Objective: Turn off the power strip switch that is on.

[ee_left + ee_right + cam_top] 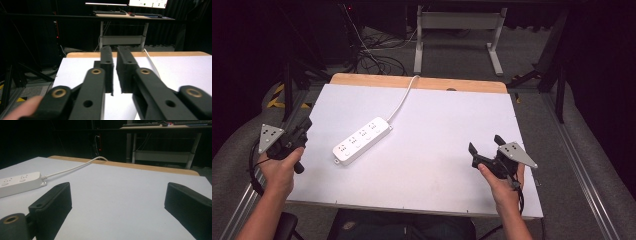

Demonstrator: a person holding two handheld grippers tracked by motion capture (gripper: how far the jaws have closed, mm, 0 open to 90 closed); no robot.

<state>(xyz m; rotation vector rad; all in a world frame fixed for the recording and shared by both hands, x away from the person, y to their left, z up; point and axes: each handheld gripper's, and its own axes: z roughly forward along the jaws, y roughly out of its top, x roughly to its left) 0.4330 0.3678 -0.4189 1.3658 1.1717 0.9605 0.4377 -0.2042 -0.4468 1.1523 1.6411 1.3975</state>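
The worktop [437,165] is a white sheet laid over a wooden board, set in a dark room, and the power strip [362,140] is taken as the landmark. Nearest the person, the left claw [304,125] is held off the near-left side of the strip, just past the worktop's left edge and apart from it; its jaws are clenched with a slim gap between the pads and nothing between them, as the left gripper view [114,72] confirms. The right claw [486,146] is held well to the right of the strip, over bare sheet, its jaws released wide and empty [117,202]. Both claws flank the strip without touching it, which reads as a ready stance, one on each side of the work item. The strip lies flat and diagonal, left of centre, sockets facing up so they stay accessible. Beyond it, the white cord [401,100] runs from the strip's far end over the wooden edge [422,82], probably routed away from the person to keep the working area free. Farther off stand a desk frame [457,30] and loose floor cables [372,55].
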